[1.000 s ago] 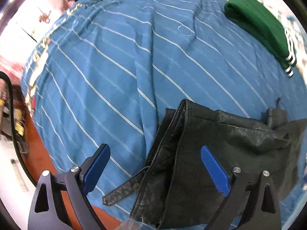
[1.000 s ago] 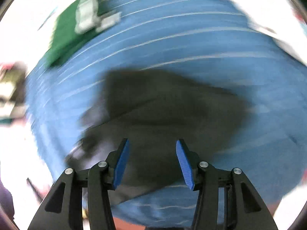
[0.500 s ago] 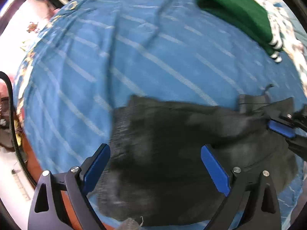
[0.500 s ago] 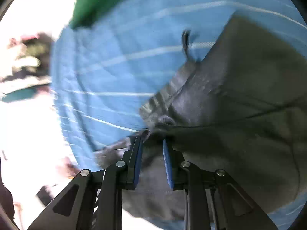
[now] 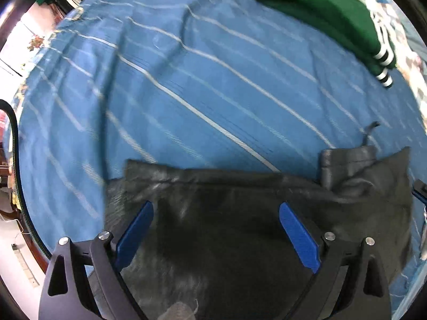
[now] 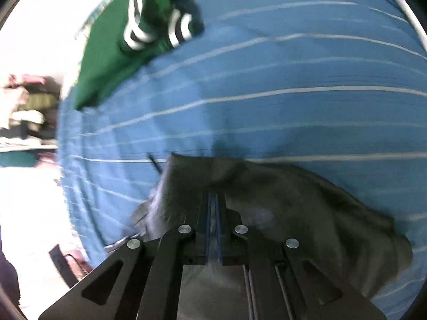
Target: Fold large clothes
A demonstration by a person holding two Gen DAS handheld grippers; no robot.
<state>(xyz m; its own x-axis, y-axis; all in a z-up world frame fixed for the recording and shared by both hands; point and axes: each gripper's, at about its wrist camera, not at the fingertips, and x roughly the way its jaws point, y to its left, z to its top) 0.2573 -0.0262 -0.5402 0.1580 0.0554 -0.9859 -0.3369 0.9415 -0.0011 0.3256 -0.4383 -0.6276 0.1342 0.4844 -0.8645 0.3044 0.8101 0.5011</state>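
Observation:
A black leather-like garment (image 5: 240, 213) lies on a blue striped sheet (image 5: 186, 80). My left gripper (image 5: 213, 226) is open, its blue pads spread over the garment's near part, holding nothing. My right gripper (image 6: 213, 205) is shut on the black garment (image 6: 293, 200) at its edge, the jaws closed with fabric around them. The right gripper's tip also shows at the right edge of the left wrist view (image 5: 419, 192).
A folded green garment with black and white striped cuffs (image 5: 320, 13) lies at the far side of the sheet, also in the right wrist view (image 6: 112, 53). The bed edge and floor lie to the left (image 5: 16, 240). Clutter stands beyond the bed (image 6: 24, 112).
My right gripper has closed fully on the garment's edge and pulled it across. The garment now lies spread wider under my left gripper, which stays open.

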